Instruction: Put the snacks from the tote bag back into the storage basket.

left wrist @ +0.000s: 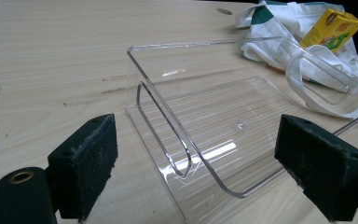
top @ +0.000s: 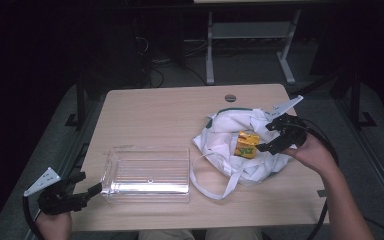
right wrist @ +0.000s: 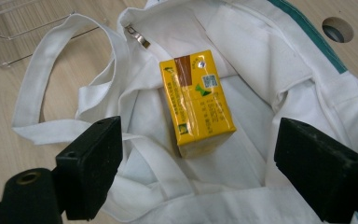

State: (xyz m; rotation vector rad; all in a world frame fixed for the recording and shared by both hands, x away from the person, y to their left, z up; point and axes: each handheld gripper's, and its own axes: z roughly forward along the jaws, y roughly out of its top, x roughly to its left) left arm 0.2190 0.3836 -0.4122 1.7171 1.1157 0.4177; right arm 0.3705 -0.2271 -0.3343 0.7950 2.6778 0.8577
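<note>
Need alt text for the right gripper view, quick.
A yellow rectangular drink carton lies on a crumpled white cloth tote bag, between the right gripper's open black fingers, untouched. A clear plastic bin's corner sits top left on the wooden table.

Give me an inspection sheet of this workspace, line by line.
Surface: light wood table, round hole at the far edge.
Job's things: yellow carton lying on the white bag; clear bin empty, beside the bag.
Clutter: nothing seen.
Grippers: left gripper open, at the bin's near end; right gripper open, over the carton, not touching it.
Cables: one trails from each gripper; more on the floor beyond the table.
Surroundings: dark room, metal frame legs behind.
</note>
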